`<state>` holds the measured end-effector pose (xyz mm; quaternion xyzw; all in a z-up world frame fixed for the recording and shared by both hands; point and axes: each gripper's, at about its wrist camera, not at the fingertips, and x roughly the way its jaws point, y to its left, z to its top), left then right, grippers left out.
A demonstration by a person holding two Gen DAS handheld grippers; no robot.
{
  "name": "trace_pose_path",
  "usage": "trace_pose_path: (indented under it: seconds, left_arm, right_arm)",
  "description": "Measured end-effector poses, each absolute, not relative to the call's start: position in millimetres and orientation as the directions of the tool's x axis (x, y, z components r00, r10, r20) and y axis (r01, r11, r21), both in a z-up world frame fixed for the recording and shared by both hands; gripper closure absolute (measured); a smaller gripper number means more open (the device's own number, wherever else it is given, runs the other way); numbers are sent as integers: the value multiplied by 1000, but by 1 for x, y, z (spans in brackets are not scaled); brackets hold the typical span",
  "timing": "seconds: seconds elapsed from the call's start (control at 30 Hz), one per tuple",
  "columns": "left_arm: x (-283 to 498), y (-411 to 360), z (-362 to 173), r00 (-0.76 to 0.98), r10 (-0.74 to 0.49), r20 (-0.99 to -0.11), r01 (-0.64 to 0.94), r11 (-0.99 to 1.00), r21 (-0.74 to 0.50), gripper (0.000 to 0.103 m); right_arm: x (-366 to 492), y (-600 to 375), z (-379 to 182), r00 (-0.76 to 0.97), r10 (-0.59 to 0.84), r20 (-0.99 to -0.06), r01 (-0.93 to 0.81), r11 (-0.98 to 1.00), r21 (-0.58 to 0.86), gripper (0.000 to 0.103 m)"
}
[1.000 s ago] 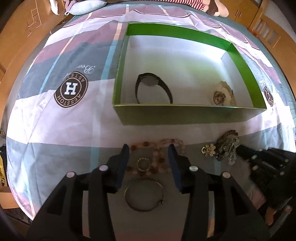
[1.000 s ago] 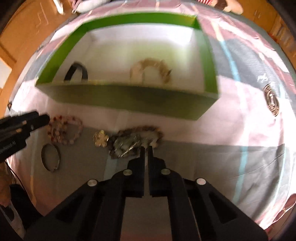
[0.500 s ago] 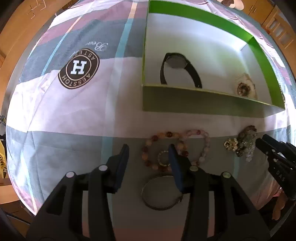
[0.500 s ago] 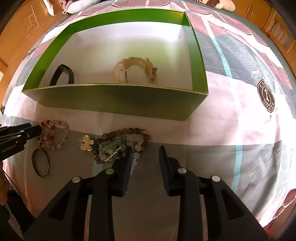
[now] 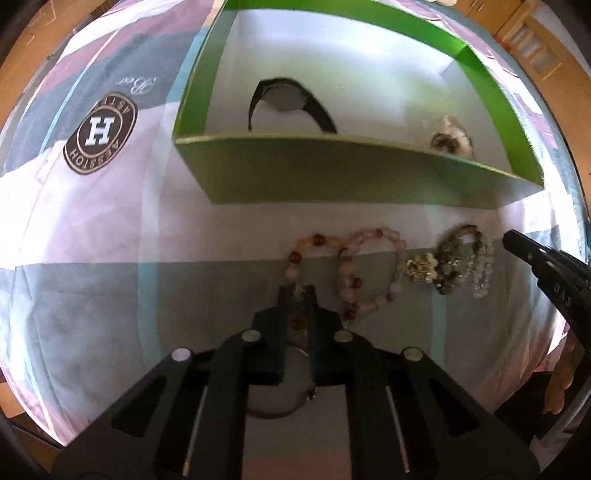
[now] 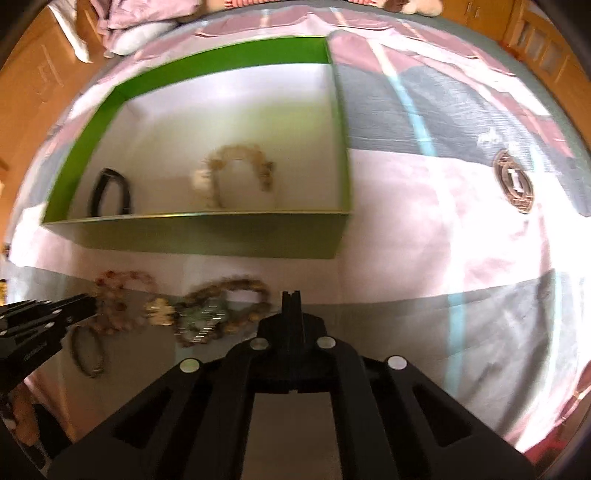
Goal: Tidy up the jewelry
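Observation:
A pink and amber beaded bracelet point(image 5: 369, 273) lies twisted on the bedspread in front of a green box point(image 5: 332, 173). My left gripper point(image 5: 298, 295) is shut on its left loop, with a bead showing between the fingers. A metal bangle point(image 5: 280, 410) lies under that gripper. To the right sit a gold flower piece point(image 5: 421, 267) and a tangle of green-brown bead bracelets point(image 5: 461, 262). My right gripper point(image 6: 290, 295) is shut just right of that tangle point(image 6: 218, 310), with nothing seen between its fingers. The box holds a black watch point(image 5: 288, 99) and a beige bracelet point(image 6: 240, 173).
The box has tall green walls and a white floor point(image 6: 221, 110); its near wall point(image 6: 199, 232) stands between the grippers and the inside. The bedspread carries round logos point(image 5: 99, 140). Wooden furniture point(image 6: 33, 92) rings the bed, and pillows point(image 6: 136, 33) lie at the far edge.
My left gripper went from open to shut on the beaded bracelet's left loop. My right gripper, open half a second ago over the bead tangle, is now shut beside it.

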<state>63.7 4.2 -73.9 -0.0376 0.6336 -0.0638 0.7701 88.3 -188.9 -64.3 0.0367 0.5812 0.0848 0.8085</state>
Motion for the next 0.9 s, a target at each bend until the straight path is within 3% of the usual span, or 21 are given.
trace_pose_path:
  seconds: [0.23,0.43,0.57,0.67,0.9]
  left_arm:
    - [68,19,-73,183,-144,-972,0,989,-146,96]
    - [72,33,-73,181,-155,-971,-26,986,-162,96]
    - [72,49,-70,184,-156,-971,-43,985,-166,95]
    - [70,57,-69,184,-155,-971,-40,985,-165,95]
    - [67,50,-56,200,-182,-963,-14,982,-189,94]
  right_arm:
    - [90,-153,-63,269,295,-917,-189,950,250,82]
    - [88,-124,-63,270,346,-899,-260,925,278,82]
    - [86,-115,-74,235,289,-928,-297,930,215,82]
    - [84,-121,-80,254,220,-942,-287,947,143,82]
    - [87,-160,-69,289,211,-934,-211,965,153,86]
